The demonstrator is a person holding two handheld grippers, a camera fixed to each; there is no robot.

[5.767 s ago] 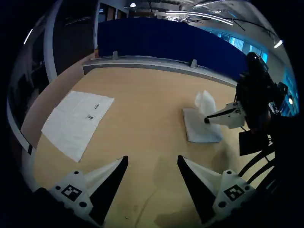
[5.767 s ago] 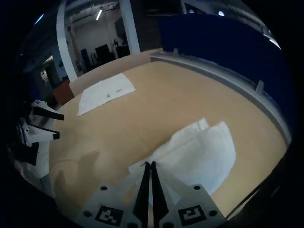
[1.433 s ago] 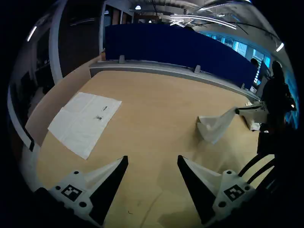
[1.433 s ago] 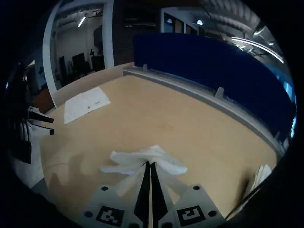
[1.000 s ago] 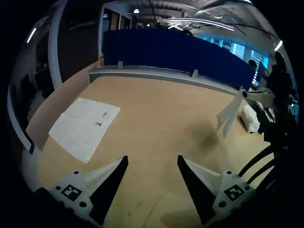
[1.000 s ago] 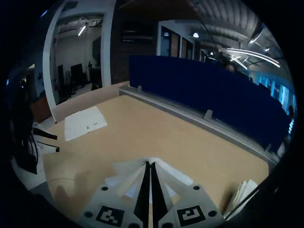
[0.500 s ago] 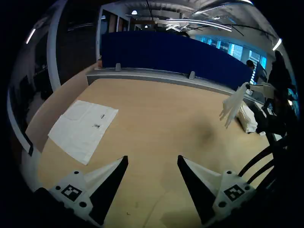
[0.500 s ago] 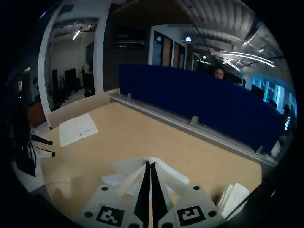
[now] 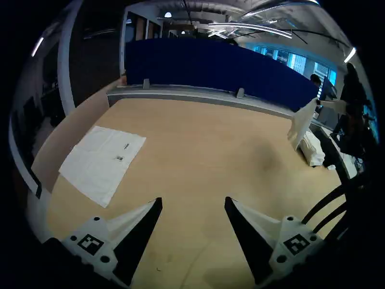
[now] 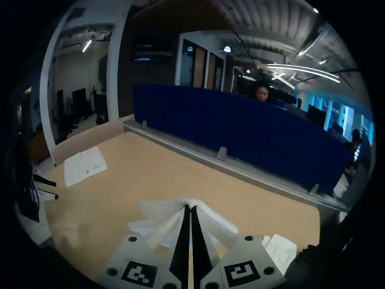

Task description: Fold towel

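White cloth lay flat on the left of the wooden table [image 9: 202,139]: a spread towel [image 9: 102,164]. My left gripper [image 9: 192,216] hovered over bare wood, jaws wide and empty. Farther right, my right gripper [image 10: 191,212] pinched the folded towel [image 9: 301,123], which dangled above a stack [image 9: 313,150] near the table's right end.
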